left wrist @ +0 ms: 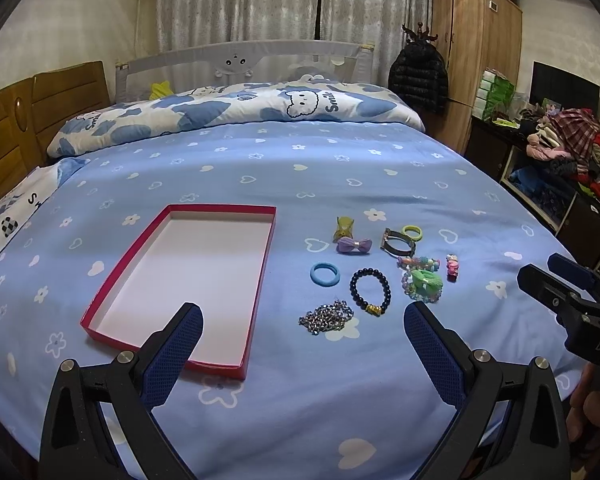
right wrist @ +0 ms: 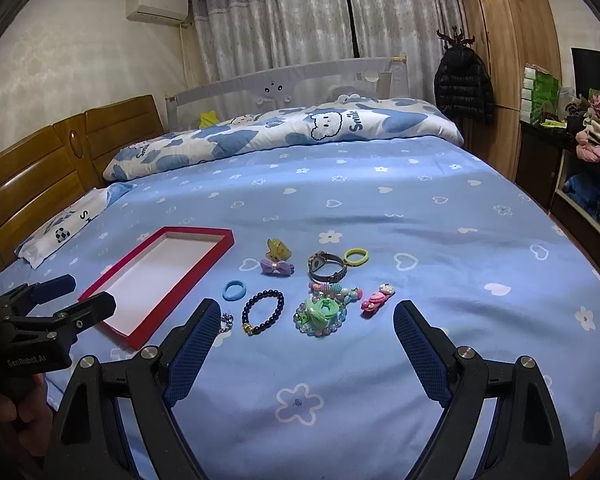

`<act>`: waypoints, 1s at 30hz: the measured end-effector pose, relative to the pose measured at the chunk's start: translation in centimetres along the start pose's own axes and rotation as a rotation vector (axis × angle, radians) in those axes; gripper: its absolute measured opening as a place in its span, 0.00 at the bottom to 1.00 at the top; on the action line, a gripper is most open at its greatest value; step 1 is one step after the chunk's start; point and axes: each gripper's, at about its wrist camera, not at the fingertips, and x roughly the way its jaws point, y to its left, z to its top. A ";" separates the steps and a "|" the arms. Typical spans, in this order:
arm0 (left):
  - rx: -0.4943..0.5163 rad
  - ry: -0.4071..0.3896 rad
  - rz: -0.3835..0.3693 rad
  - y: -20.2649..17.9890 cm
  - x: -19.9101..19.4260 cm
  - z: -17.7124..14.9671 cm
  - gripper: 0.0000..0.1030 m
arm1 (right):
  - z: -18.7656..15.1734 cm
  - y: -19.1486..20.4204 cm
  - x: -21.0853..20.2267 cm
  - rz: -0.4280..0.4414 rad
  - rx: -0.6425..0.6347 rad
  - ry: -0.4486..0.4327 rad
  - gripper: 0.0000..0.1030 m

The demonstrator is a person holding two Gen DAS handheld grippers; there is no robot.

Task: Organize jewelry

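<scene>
A shallow red tray (left wrist: 100, 300) (right wrist: 100, 284) with a white floor lies empty on the blue bedsheet. To its right several pieces are spread out: a silver chain (left wrist: 326, 317), a dark bead bracelet (left wrist: 371, 289) (right wrist: 262, 312), a blue ring (left wrist: 325, 274) (right wrist: 234, 290), a purple bow (left wrist: 353, 245) (right wrist: 277, 267), a watch (left wrist: 397, 241) (right wrist: 326, 266), a yellow ring (right wrist: 356, 257), a green clip on clear beads (right wrist: 322, 313) and a pink clip (right wrist: 376, 298). My left gripper (left wrist: 303, 316) hovers open before the tray's near end and the chain. My right gripper (right wrist: 306, 312) hovers open, empty, before the beads.
A rolled cloud-print quilt (left wrist: 236, 114) lies across the far side of the bed. The wooden headboard (left wrist: 8, 136) stands left, with a pillow (left wrist: 12, 216) below it. A wardrobe (left wrist: 476, 48) and a shelf heaped with clothes (left wrist: 572, 140) stand right of the bed.
</scene>
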 end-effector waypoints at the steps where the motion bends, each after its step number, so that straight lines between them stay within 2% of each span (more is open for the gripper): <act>1: 0.000 -0.001 0.000 0.0 0.0 0.0 0.98 | 0.0 0.0 0.0 0.000 0.000 0.001 0.87; 30: -0.004 0.000 0.004 0.1 0.4 0.0 0.98 | -0.6 0.4 0.5 0.006 -0.004 0.002 0.87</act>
